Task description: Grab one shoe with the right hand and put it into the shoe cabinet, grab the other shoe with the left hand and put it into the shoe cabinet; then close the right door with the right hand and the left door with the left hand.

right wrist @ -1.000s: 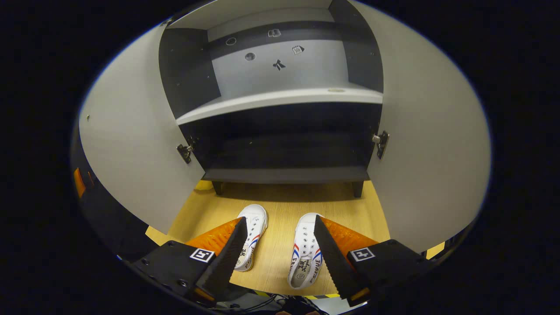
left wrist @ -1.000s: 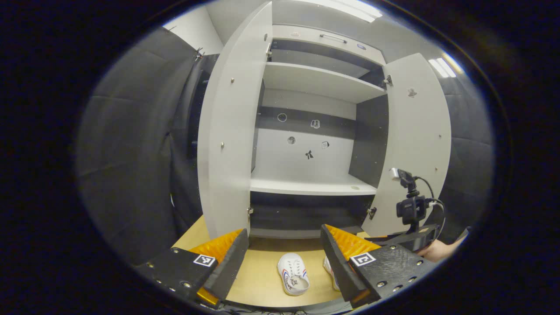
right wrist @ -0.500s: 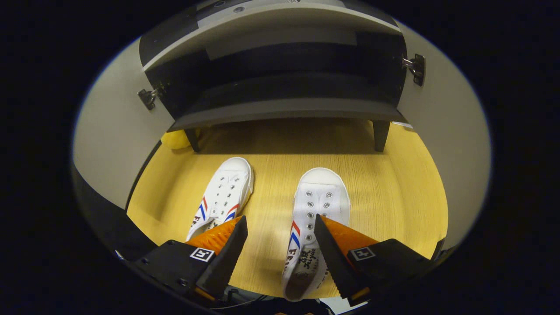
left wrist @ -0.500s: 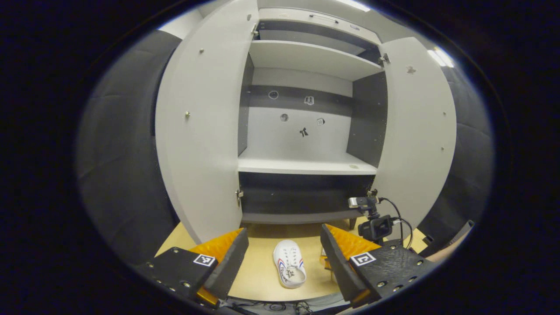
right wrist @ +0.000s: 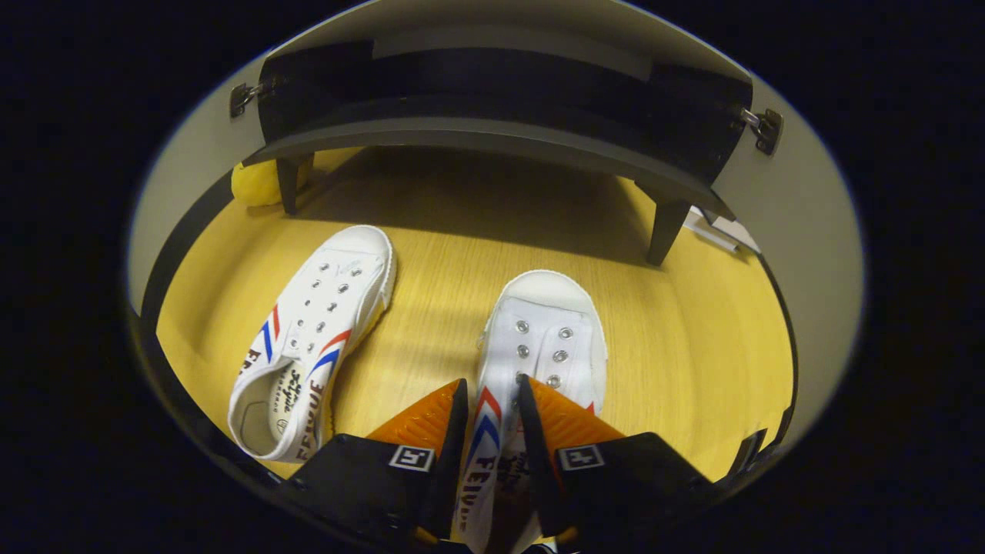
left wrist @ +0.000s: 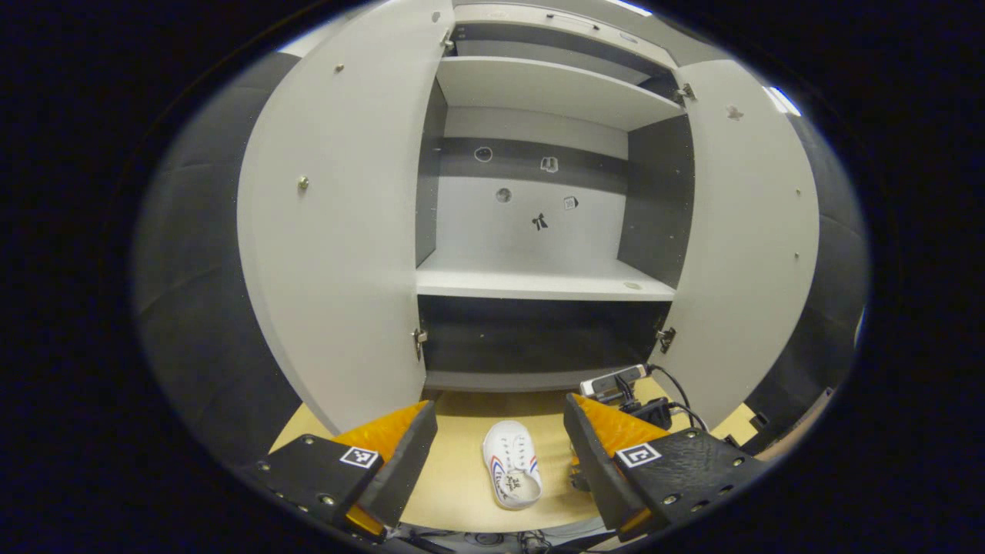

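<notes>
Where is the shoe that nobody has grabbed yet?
In the right gripper view, the free shoe lies on the wooden floor, left of the gripped shoe, before the cabinet.

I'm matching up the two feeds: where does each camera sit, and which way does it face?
Left gripper view: rides the open left gripper, raised, facing the open shoe cabinet.
Right gripper view: rides the right gripper, low over the floor, its fingers closed on the right shoe.
Shared: the left shoe and the cabinet.
</notes>
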A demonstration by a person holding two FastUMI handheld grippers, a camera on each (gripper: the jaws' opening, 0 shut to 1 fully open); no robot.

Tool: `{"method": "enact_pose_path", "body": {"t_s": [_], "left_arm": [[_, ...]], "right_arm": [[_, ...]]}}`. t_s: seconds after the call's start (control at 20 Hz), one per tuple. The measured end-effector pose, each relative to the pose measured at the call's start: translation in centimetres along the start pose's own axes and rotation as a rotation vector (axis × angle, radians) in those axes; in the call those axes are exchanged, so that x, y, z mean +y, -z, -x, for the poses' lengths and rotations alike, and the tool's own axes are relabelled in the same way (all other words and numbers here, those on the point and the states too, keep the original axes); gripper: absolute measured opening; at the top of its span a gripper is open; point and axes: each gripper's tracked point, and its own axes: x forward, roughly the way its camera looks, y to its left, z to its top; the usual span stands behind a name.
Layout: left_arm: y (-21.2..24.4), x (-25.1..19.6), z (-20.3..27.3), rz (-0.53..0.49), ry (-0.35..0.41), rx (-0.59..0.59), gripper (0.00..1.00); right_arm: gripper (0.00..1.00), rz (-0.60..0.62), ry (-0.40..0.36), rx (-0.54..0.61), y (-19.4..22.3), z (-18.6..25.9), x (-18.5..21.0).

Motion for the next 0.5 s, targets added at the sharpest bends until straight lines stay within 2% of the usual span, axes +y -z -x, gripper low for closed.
{"method": "enact_pose_path", "body": {"t_s": [0.05,0.15,0.2,0.25,0.3,0.35,0.4,0.45,0.5], "left_arm": [[-0.2,0.0,-0.2,-0.001,-0.004,-0.004,0.95],[-0.5,-0.4,-0.5,-0.005,-0.01,-0.012,0.95],[-0.6,-0.5,-0.7,-0.007,-0.011,-0.013,0.95],[-0.8,-0.7,-1.0,-0.008,-0.012,-0.013,0.95],[-0.8,-0.8,-1.4,-0.008,-0.013,-0.01,0.95],[-0.5,-1.1,-1.7,-0.008,-0.015,-0.006,1.0],[-0.5,-1.3,-2.1,-0.008,-0.016,-0.001,1.0],[-0.4,-1.5,-2.5,-0.01,-0.017,0.005,1.0],[-0.4,-1.9,-2.8,-0.01,-0.018,0.008,0.95]], "right_arm": [[0.37,0.032,0.006,-0.006,0.0,-0.3,0.1],[0.36,0.074,0.003,-0.01,-0.1,0.4,0.1],[0.28,0.085,-0.008,0.004,-0.1,0.5,0.1],[0.28,0.089,-0.024,0.009,-0.2,0.0,0.0],[0.28,0.075,-0.042,0.019,-0.1,1.3,0.1],[0.17,0.081,-0.072,0.026,-0.6,1.8,-0.2],[0.18,0.071,-0.094,0.026,-0.9,1.3,-0.3],[0.11,0.069,-0.119,0.039,-0.2,0.8,-0.4],[0.06,0.075,-0.138,0.043,-0.2,0.9,-0.3]]}}
